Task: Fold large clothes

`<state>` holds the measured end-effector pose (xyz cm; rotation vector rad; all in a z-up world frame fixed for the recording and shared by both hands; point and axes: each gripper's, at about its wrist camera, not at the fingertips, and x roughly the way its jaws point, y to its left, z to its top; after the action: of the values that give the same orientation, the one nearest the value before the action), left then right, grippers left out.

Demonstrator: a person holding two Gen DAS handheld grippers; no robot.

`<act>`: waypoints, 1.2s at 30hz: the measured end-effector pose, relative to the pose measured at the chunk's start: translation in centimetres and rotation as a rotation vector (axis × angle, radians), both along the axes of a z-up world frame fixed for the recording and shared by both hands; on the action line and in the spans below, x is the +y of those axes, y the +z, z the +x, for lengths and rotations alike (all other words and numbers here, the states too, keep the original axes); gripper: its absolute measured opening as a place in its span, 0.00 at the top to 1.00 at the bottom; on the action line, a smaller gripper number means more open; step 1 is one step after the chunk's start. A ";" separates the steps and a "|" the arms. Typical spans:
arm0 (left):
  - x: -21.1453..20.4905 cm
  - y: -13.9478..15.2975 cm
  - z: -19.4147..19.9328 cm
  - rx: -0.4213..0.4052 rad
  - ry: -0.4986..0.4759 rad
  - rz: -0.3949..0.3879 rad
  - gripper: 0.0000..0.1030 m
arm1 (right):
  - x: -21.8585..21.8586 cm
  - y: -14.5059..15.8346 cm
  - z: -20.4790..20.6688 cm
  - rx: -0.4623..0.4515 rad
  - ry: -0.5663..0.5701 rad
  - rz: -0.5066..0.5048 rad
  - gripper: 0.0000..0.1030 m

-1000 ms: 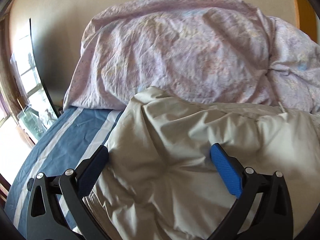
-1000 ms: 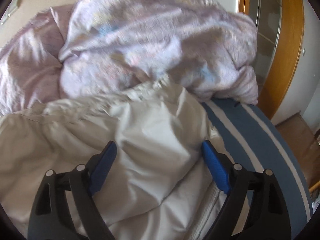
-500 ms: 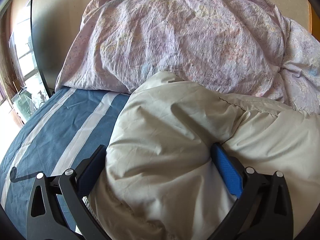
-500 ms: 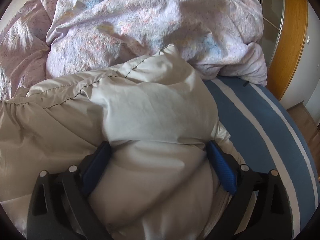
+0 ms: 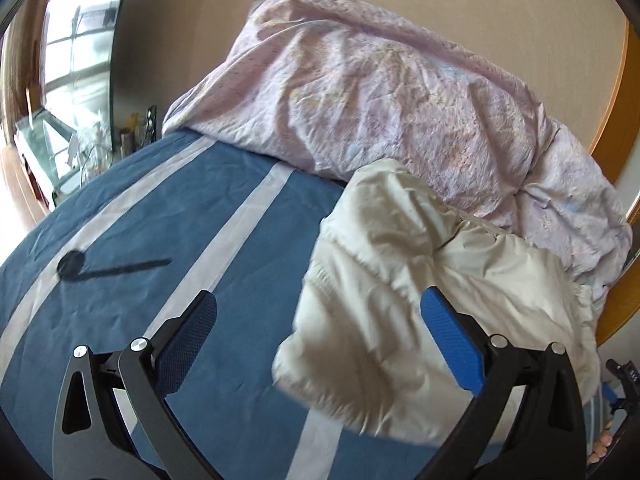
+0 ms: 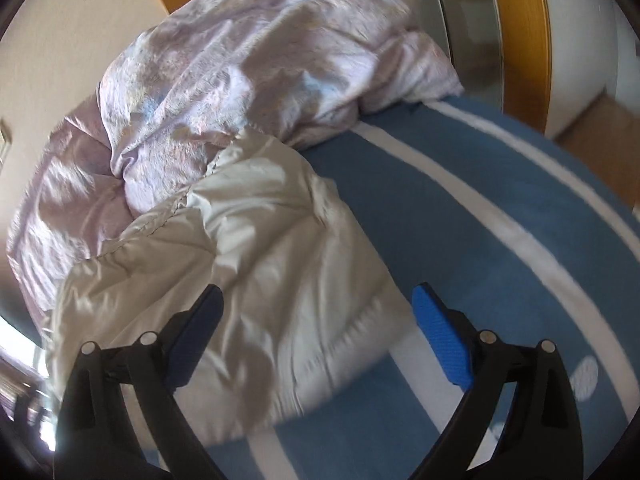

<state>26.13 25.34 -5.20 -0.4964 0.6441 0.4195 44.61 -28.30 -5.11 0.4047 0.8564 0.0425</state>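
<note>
A cream puffy jacket [image 5: 404, 280] lies bunched in a folded bundle on the blue striped bed cover [image 5: 160, 216]. It also shows in the right wrist view [image 6: 256, 264]. My left gripper [image 5: 318, 320] is open and empty, raised above the bundle's left edge. My right gripper [image 6: 316, 312] is open and empty, above the bundle's right edge. Neither gripper touches the jacket.
A crumpled lilac duvet [image 5: 384, 92] is heaped at the head of the bed, against the jacket; it also shows in the right wrist view [image 6: 248, 80]. A wooden frame [image 6: 520, 32] stands at the right. A window and shelf [image 5: 68, 92] are at the left.
Both grippers have pulled back and up from the jacket, which was between their fingers. The left view has swung left and the right view right, showing more bed cover.
</note>
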 end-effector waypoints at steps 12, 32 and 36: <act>0.2 -4.1 -1.9 -0.013 0.005 -0.417 0.14 | -2.9 -4.7 -0.5 0.180 -0.048 0.453 0.17; -0.1 -4.4 -0.4 -0.194 0.063 -0.525 0.80 | -1.5 -3.4 -0.1 0.028 0.034 0.482 0.77; 0.1 -2.7 -1.2 -0.220 0.054 -0.498 0.82 | -0.9 -1.4 -1.2 -0.019 0.081 0.470 0.79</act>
<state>24.92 25.46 -7.92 -1.0203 0.5202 0.2471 43.38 -29.23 -6.46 0.8074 0.8416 0.3262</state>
